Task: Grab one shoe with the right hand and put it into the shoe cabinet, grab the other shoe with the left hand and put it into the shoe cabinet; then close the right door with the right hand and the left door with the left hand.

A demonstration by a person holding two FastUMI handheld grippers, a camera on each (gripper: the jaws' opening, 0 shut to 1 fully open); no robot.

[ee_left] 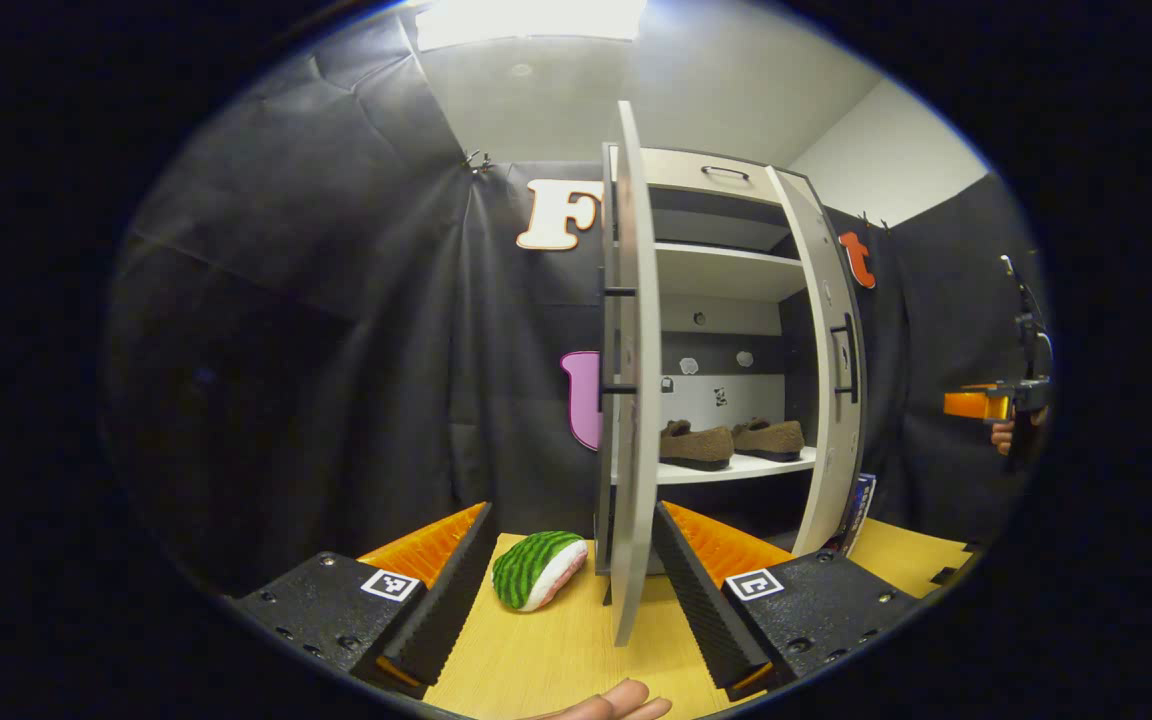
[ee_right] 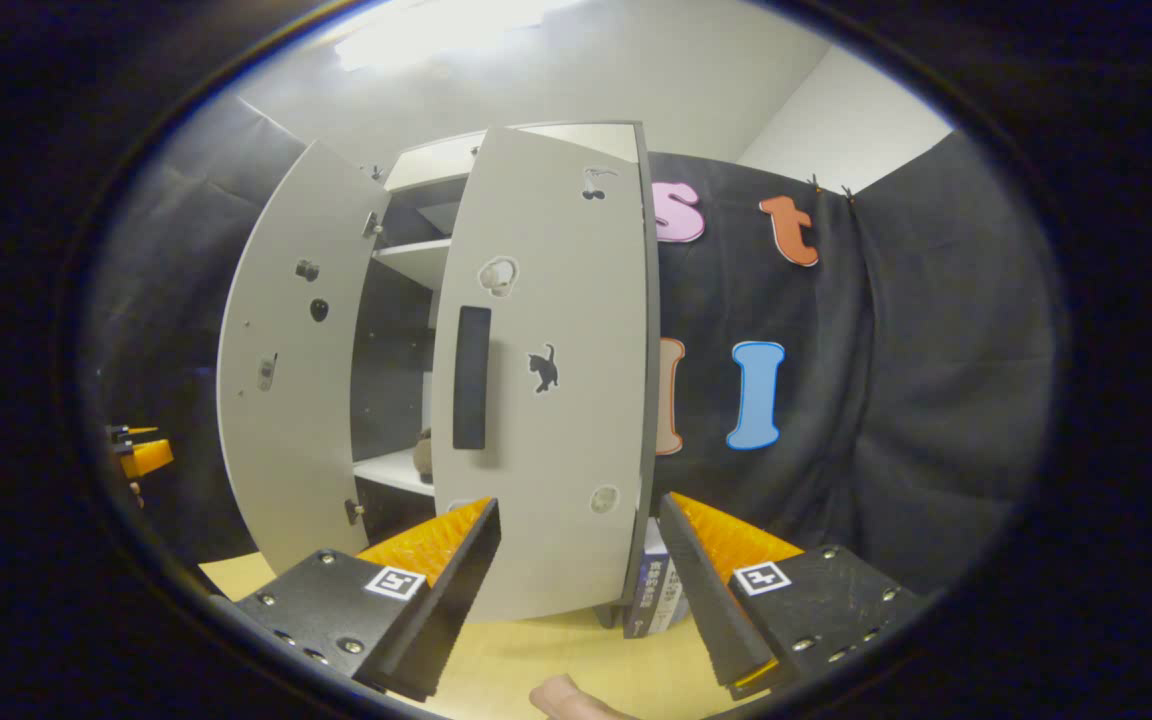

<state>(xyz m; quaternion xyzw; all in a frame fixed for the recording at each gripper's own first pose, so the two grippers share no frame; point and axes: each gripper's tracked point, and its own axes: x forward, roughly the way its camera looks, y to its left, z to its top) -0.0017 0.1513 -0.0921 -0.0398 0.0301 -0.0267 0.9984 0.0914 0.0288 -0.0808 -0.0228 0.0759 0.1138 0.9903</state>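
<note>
Two fuzzy brown shoes (ee_left: 726, 442) on a smooth white cabinet (ee_left: 726, 300) shelf, flat doors ajar — both hand-held grippers (ee_left: 571, 570) (ee_right: 576, 570) spread open, empty.

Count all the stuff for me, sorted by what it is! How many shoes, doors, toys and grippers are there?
Shoes: 2, one brown shoe and a second brown shoe, both on the cabinet shelf.
Cabinet doors: 2, the left door and the right door, both open.
Watermelon toys: 1, the watermelon toy on the table.
Grippers: 2, the left gripper and the right gripper.
Total: 7.
</note>
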